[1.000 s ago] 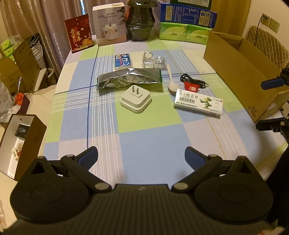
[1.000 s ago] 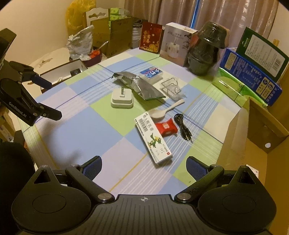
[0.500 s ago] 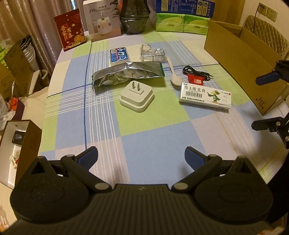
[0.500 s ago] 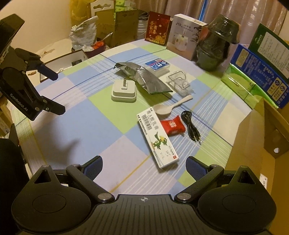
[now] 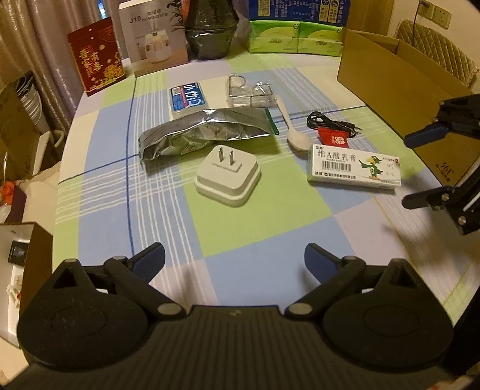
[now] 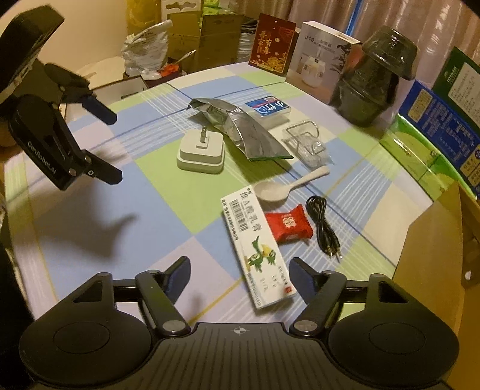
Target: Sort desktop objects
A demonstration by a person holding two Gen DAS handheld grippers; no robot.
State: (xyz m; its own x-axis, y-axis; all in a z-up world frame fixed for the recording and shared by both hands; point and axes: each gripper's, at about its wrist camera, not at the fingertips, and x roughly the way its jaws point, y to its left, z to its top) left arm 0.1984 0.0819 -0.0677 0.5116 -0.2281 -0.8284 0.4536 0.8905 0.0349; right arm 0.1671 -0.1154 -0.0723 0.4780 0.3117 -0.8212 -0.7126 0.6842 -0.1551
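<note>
Both tools are spread wide and holding nothing, the left tool hovering short of the white plug adapter mid-counter, the right tool just over the near end of the ointment box beside the red candy.

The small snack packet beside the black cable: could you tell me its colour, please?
Red with white print, clearest in the right wrist view.

A home dining room, judging by the checked tablecloth on the round table, heavy curtains, a padded chair, a wall socket, and stacked household boxes.
</note>
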